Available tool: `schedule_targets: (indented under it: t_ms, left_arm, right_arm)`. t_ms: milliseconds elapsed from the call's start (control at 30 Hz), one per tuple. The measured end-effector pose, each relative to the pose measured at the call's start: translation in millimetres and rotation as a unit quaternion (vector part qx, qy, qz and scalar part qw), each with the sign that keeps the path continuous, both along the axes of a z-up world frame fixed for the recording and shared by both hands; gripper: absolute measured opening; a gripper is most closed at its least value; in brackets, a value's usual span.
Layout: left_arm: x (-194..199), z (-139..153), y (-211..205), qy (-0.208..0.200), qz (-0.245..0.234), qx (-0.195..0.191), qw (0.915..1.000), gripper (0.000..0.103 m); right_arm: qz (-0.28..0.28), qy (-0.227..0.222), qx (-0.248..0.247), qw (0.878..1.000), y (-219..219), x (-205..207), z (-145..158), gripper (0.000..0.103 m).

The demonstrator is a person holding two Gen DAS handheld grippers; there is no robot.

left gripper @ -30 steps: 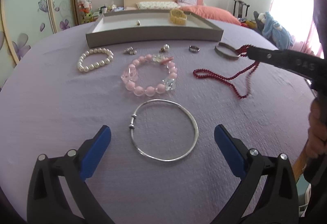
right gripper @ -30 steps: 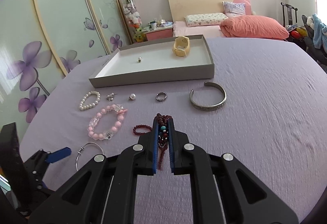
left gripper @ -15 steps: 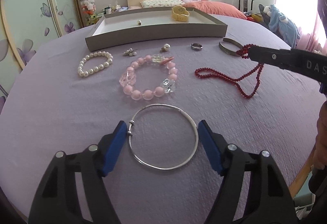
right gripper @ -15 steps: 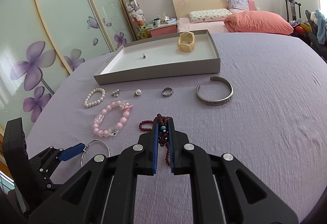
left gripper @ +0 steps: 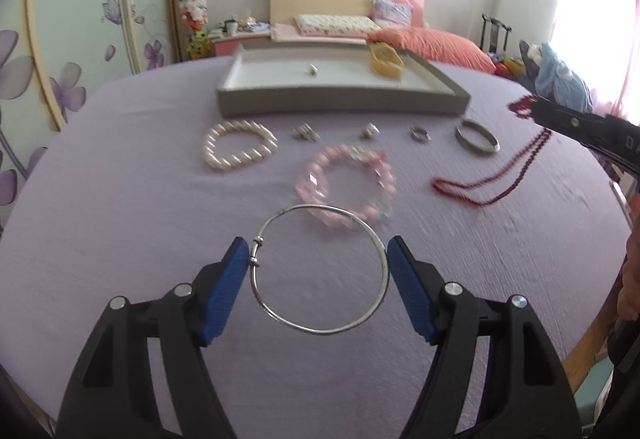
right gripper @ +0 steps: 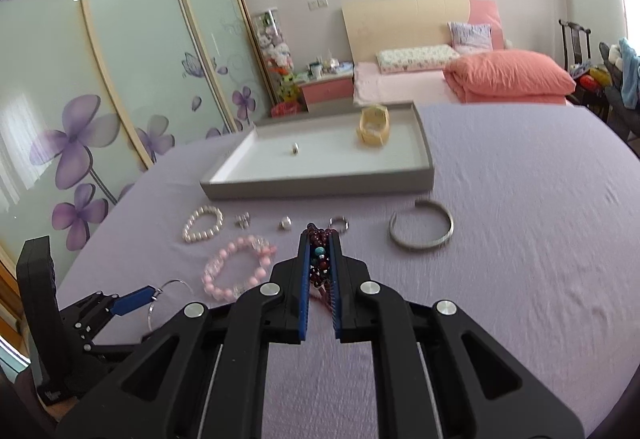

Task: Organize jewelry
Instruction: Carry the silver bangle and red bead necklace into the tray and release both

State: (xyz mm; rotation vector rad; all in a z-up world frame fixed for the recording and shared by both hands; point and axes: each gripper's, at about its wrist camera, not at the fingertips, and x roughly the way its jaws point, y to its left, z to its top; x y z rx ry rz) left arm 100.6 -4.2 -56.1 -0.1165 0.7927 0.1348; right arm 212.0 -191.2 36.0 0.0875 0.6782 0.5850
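Left wrist view, left tongs (left gripper: 318, 261) clamped across thin silver bangle (left gripper: 320, 269) raised off the lilac surface (left gripper: 120, 219), right tongs (right gripper: 320, 259) clenched on dark red bead necklace (right gripper: 319, 259), its strand trailing to the surface, grey tray (left gripper: 340, 105) beyond, pink bead bracelet (left gripper: 346, 185) between.

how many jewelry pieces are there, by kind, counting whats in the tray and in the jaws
bracelets and bangles: 5, namely pearl bracelet, pink bead bracelet, silver bangle, silver cuff, yellow bangle
bead necklaces: 1, the red necklace
rings: 1, the silver ring
small pieces, too blurred to name: 3, namely
total: 10
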Motion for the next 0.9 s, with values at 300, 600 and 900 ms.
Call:
schedule_targets:
  t_ms: [300, 600, 900]
  left_arm:
    - [0.2, 25.6, 26.0, -0.023, 0.024, 0.013, 0.9994, 0.071]
    - [9.8, 50.3, 38.5, -0.044, 0.031, 0.031, 0.9981, 0.071]
    - [35.5, 70.6, 51.1, -0.063, 0.041, 0.042, 0.9963, 0.071]
  right_arm:
    - [-0.003, -0.030, 0.005, 1.000, 3.2, 3.3, 21.4, 0.009]
    - [0.000, -0.063, 0.009, 0.998, 11.7, 11.5, 46.8, 0.009]
    - [-0.004, -0.090, 0.013, 0.996, 24.4, 31.0, 68.2, 0.009]
